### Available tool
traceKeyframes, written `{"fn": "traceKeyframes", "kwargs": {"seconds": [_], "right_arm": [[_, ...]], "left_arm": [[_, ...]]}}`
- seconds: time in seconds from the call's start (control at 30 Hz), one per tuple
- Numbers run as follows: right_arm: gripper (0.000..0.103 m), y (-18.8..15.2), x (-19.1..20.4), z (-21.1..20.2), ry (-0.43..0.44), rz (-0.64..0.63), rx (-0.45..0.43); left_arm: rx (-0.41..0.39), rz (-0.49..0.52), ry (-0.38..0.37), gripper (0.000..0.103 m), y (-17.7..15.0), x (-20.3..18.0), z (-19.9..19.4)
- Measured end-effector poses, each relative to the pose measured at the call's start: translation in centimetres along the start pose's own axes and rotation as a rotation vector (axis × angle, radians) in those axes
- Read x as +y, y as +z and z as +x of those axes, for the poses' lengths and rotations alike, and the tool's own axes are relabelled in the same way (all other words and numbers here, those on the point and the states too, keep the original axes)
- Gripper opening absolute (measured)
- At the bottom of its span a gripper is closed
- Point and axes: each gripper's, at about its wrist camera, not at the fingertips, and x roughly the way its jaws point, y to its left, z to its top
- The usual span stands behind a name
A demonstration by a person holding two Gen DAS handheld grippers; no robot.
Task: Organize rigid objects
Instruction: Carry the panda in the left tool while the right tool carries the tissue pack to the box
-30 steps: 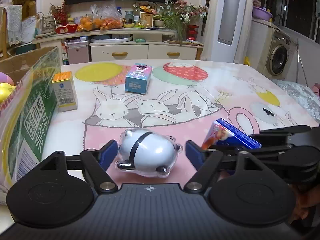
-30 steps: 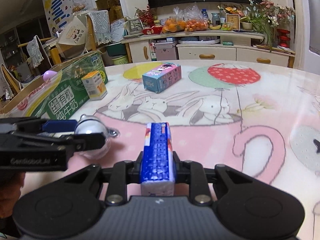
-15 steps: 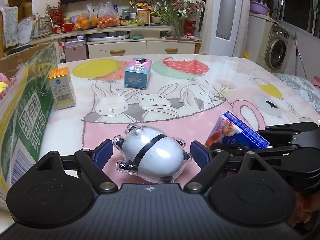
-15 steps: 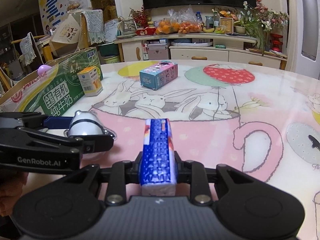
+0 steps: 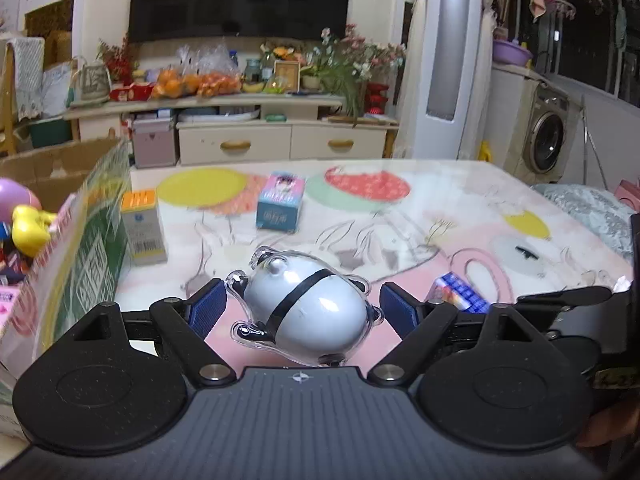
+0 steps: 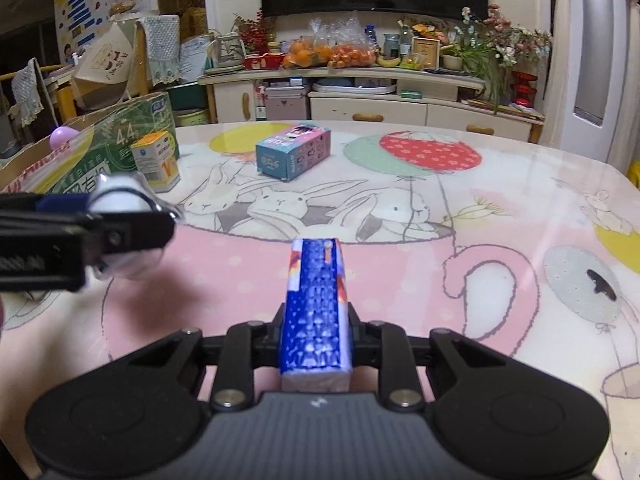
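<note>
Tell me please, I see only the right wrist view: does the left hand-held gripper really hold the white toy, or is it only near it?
Observer: In the left wrist view the white toy sits between the blue pads of the left hand-held gripper. Its clear shell meets both pads, so it looks gripped.
Operator: Good. Is something inside the cardboard box besides the pink ball?
Observer: Yes. The cardboard box holds a yellow toy just below the pink ball. The rest of the inside is cut off at the picture's edge.
</note>
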Motion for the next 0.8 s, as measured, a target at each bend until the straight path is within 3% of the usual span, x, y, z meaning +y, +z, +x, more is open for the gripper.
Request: {"fn": "traceKeyframes", "kwargs": {"seconds": [0.3, 0.8], "right_arm": [[0.022, 0.7, 0.1, -1.2, -0.007, 0.032, -0.009], [0.022, 3.2, 1.6, -3.1, 0.010, 0.023, -0.042]], "left_arm": [[-0.011, -0.002, 0.019, 0.103, 1.8, 0.4, -2.0], [-0.033, -0.009, 0.164, 0.103, 5.6, 2.8, -4.0]]}}
